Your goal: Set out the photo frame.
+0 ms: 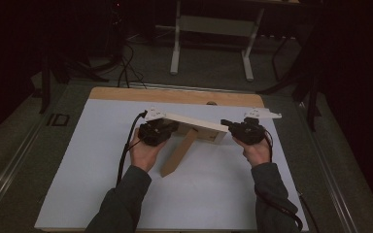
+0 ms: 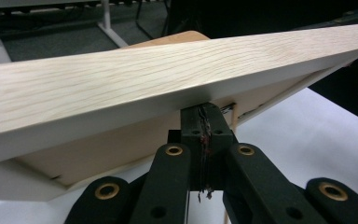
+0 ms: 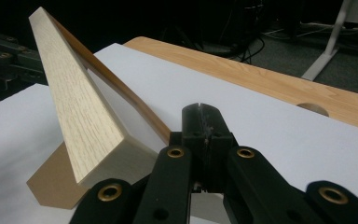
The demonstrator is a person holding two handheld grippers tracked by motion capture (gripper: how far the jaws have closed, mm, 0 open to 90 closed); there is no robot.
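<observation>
A pale wooden picture frame with a brown fold-out back stand (image 1: 196, 128) sits near the middle of the white-topped desk (image 1: 102, 179). Its long axis runs across the desk from one hand to the other, and the stand (image 1: 178, 154) points toward the person.

The left tongs (image 1: 171, 128) are pressed together at the frame's left end; in the left gripper view their tips (image 2: 207, 122) sit right under its lower edge, though I cannot tell whether they pinch anything. The right tongs (image 1: 226, 124) are also pressed together, tips (image 3: 204, 119) just beside the right end.

White desk lies bare all around, with a wooden strip (image 1: 175, 95) along the far edge. The right gripper view shows the frame's end grain (image 3: 81, 105) and a round hole in that strip (image 3: 313, 108).
</observation>
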